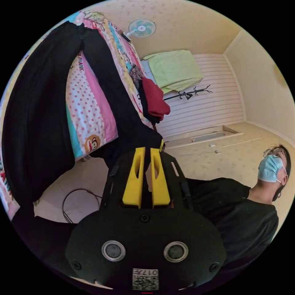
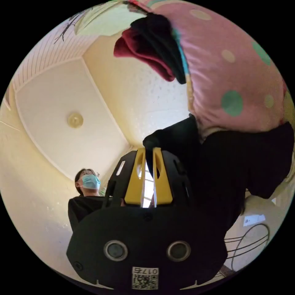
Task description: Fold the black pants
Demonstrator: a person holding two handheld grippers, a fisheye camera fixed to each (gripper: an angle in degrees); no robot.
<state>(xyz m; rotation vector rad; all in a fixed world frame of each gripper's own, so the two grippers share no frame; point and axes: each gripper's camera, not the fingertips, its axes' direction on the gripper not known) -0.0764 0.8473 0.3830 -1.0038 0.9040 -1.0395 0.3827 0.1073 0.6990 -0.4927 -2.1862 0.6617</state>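
Black pants (image 1: 37, 116): plain dark fabric, unfolded. In the left gripper view both legs lie spread apart across a patterned bedspread (image 1: 89, 107), the waist end hanging off its edge. In the right gripper view the pants (image 2: 227, 172) droop in loose folds below the bed's edge.

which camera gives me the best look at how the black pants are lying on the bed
The left gripper view: the black pants stretch along the patterned bed cover, both legs visible, one end pinched in the left gripper. The right gripper view shows just a bunched end clamped in the right gripper.
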